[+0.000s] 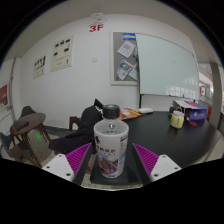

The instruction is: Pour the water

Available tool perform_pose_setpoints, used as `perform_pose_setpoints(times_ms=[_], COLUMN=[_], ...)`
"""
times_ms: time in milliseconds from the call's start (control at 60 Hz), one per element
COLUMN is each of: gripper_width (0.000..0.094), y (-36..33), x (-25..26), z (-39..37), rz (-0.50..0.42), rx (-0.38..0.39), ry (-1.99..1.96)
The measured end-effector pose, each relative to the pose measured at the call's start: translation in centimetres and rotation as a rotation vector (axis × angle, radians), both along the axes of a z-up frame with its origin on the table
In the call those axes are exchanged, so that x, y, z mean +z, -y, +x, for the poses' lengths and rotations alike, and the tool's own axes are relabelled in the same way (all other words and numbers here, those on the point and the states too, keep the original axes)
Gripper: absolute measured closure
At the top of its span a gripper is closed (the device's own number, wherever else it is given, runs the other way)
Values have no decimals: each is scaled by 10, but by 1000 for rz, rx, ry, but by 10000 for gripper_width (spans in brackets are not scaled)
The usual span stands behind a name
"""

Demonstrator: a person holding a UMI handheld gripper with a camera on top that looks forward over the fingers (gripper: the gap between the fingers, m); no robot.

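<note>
A clear plastic water bottle [111, 147] with a white printed label and a dark cap stands upright between my fingers, close to the camera. My gripper [111, 160] is shut on it: the purple pads [76, 158] press its sides at label height. The bottle's base sits low between the fingers, above the dark table [160, 135]. No cup or other vessel for the water shows near the bottle.
A yellow container [177, 119] and some colourful items [196, 112] stand at the table's far right. A chair [32, 126] is at the left. A whiteboard [166, 66] and posters hang on the wall behind.
</note>
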State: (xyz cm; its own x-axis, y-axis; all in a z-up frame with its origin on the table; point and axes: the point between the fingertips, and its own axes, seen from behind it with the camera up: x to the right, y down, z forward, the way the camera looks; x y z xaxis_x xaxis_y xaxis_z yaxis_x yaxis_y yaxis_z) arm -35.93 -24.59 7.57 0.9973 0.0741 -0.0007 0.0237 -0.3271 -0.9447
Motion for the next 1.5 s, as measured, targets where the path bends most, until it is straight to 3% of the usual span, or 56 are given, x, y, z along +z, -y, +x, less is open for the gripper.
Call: perform_pose_setpoints(times_ms=[183,217,333,433,733,1000,1167,1300,1500], gripper_width=[305,383,465,534,549,548,550,551,552], y=[-26,-28,-30,-30,-30,-49,-84,-130,-203], x=[-18,-18,-18,-17,-2,131,227,265,261], z=[-4,-2,-3,-7,-28,-44,-14,49,169], rz=[27,37,49,54,62,147,190,206,212], rx=[-11,-16,-29,5,83,222,283,319,300], ry=[33,41,11,-1,3,-351,-739,-1119,-1729])
